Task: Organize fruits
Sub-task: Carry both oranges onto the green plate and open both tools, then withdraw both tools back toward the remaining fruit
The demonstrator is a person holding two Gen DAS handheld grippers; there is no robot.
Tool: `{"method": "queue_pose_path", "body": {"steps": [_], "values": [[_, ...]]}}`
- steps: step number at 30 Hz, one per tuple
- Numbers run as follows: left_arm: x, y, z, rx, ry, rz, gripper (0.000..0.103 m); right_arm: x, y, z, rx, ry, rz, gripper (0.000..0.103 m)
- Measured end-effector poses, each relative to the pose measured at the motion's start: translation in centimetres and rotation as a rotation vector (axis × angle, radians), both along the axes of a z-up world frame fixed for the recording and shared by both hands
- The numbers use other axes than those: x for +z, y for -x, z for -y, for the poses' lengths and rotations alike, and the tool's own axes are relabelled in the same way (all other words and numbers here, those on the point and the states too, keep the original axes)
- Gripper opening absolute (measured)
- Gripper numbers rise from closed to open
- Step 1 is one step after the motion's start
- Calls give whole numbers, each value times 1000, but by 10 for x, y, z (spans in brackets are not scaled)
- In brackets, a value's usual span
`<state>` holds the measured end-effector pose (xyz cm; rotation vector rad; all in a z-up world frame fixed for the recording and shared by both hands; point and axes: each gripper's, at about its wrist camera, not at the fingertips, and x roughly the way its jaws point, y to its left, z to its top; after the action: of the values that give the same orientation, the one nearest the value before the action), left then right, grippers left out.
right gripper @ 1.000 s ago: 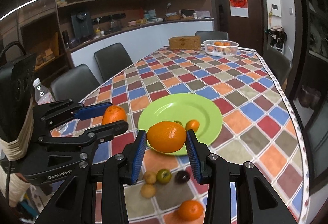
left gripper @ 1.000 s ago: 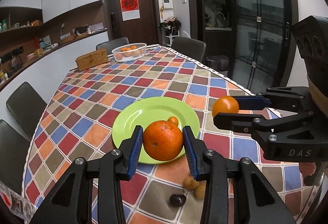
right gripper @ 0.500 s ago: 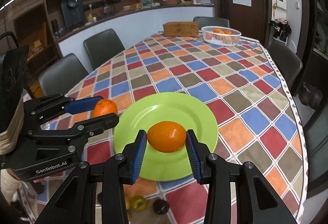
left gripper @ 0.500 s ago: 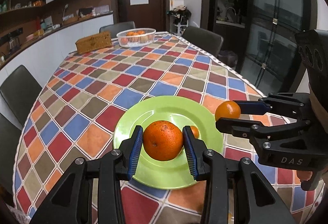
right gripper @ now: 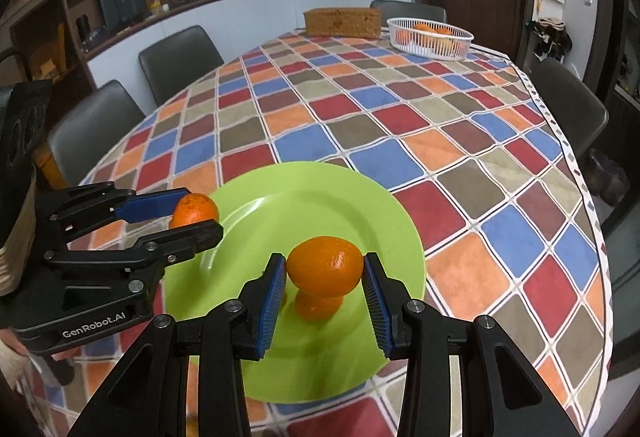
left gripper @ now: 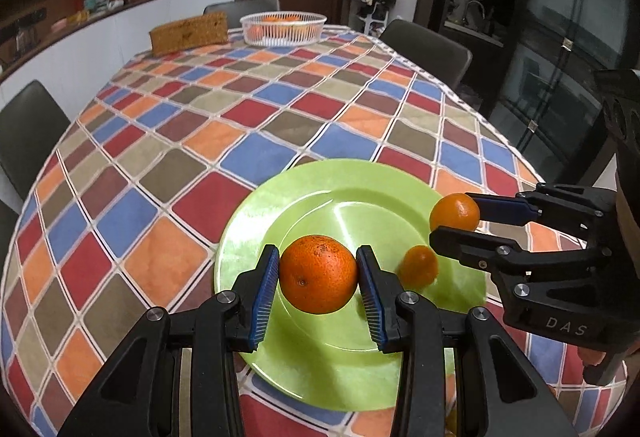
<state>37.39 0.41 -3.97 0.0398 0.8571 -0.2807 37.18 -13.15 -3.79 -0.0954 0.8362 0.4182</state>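
- Left tool (left gripper: pixel 318 287) clamps a large orange (left gripper: pixel 318 274); right tool (right gripper: pixel 325 287) clamps a smaller orange (right gripper: pixel 325 266).
- Both hang over the green plate (left gripper: pixel 320 377): the placing step.
- Next: lower, then release gently beside the small fruit (left gripper: pixel 418 271).

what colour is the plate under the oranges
Lime green plate, clearest in the right wrist view.

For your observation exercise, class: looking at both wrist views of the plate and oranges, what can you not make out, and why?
- Small orange on the green plate: blurred in the left wrist view; mostly hidden behind the right gripper's orange in the right wrist view.
- Fruit in the white basket: too far to count.
- Near table edge: covered by both grippers' fingers.
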Motion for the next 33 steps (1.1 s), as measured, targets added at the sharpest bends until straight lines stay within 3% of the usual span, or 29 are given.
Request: {"method": "queue_pose_path", "body": {"steps": [9, 14, 23, 26, 29, 33], "values": [[-10, -3, -1, 12, 4, -28, 41, -11, -7, -2, -13, 5, -18, 41], [6, 14, -5, 16, 9, 14, 51, -4, 1, 3, -31, -11, -6, 42], [44, 75, 4, 8, -46, 136, 59, 24, 58, 13, -32, -50, 83, 49], [54, 99, 6, 12, -49, 171, 63, 31, 78, 16, -42, -53, 111, 50], [61, 122, 7, 18, -49, 203, 67, 39, 102, 21, -57, -58, 143, 58], [65, 153, 10, 22, -37, 226, 72, 47, 136, 27, -80, -48, 192, 58]]}}
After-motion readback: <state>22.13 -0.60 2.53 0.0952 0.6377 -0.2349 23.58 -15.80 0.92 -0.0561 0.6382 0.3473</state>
